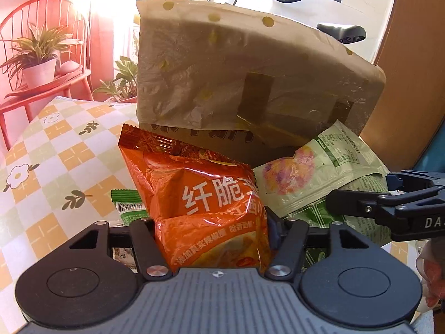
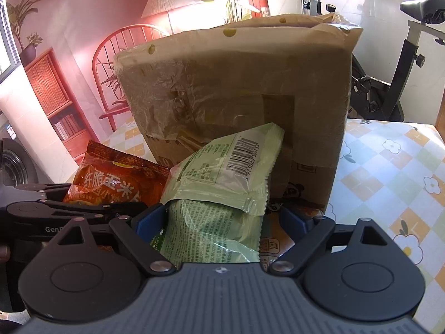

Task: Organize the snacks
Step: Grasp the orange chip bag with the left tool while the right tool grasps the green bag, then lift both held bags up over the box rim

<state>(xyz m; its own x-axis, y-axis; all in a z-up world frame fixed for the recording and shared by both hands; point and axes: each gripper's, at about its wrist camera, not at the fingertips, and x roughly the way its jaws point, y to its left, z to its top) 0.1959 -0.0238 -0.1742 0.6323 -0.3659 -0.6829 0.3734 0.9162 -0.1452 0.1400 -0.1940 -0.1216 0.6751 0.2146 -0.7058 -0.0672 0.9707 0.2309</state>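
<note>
On the checked tabletop [image 1: 55, 150], left gripper [image 1: 211, 231] fingers pinch the orange packet [image 1: 200, 194]; right gripper [image 2: 222, 220] gapes around the green packet [image 2: 211, 222], probably next closing to lift.

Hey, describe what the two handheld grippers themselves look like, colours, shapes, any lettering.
Both are black linkage grippers on a ribbed grey body with two round black discs and silver pivot pins. The right gripper has blue finger pads. The left gripper shows white "GenR" lettering in the right wrist view; the right one shows "DA".
</note>
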